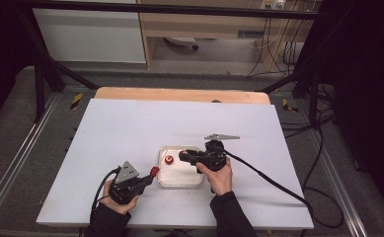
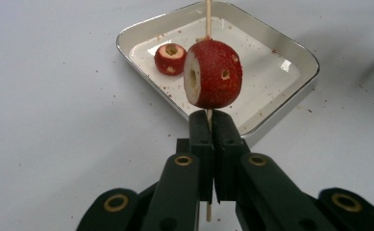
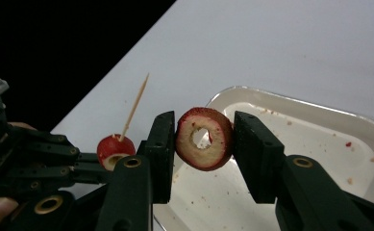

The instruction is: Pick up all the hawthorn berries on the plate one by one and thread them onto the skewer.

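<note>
My left gripper point(image 2: 208, 118) is shut on a thin wooden skewer point(image 2: 207, 14) that stands upright between its jaws. A red cored fruit point(image 2: 213, 73) is threaded on the skewer just above the jaw tips. In the high view this gripper point(image 1: 147, 177) sits left of the white tray point(image 1: 197, 180), with the skewered fruit point(image 1: 154, 171) at the tray's edge. My right gripper point(image 3: 203, 126) is shut on a second red cored fruit point(image 3: 204, 139), its hole facing the camera, above the tray point(image 3: 319, 120). A third red fruit point(image 2: 170, 58) lies in the tray.
The tray point(image 2: 141, 29) rests mid-table on a white board point(image 1: 130, 128), with small red crumbs around it. The right gripper's cable point(image 1: 273, 182) trails off to the right. A wooden table edge point(image 1: 179, 94) runs along the back.
</note>
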Motion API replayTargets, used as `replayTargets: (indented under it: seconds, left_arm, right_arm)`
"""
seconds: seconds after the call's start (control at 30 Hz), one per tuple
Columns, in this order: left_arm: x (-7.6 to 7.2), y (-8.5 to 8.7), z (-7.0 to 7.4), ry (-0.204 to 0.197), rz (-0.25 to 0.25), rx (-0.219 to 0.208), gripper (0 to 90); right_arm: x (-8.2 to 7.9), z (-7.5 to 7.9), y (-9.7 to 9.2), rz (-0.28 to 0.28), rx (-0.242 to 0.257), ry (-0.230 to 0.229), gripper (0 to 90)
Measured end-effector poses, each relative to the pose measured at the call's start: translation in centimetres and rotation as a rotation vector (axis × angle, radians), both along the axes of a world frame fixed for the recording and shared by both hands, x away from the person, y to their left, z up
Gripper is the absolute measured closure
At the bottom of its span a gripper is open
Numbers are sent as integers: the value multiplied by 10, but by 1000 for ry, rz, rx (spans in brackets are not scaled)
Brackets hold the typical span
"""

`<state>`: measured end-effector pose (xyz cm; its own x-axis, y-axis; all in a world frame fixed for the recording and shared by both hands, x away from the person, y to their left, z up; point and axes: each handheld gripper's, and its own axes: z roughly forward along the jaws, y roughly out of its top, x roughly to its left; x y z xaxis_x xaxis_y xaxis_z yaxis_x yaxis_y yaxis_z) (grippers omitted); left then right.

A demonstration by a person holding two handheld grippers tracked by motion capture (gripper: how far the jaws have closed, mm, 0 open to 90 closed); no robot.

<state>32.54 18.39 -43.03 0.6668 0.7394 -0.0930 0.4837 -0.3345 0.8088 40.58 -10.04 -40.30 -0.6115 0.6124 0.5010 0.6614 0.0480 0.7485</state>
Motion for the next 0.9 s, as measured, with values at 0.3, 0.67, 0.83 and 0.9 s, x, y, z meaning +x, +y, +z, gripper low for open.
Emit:
replayTargets:
  seconds: [0.3,0.67,0.83,0.9]
  left_arm:
    - [-3,-5,-1,15,53,-57,881]
    - [-6,-15,-1,6,59,-107,881]
    - [-6,-18,1,18,49,-132,881]
    - [-6,-20,2,30,40,-150,881]
  right_arm:
    - [-4,0,0,-63,150,-96,611]
    - [-1,0,3,-113,248,-152,612]
    - [-2,2,2,-142,278,-195,612]
    - [-1,1,3,-141,284,-219,612]
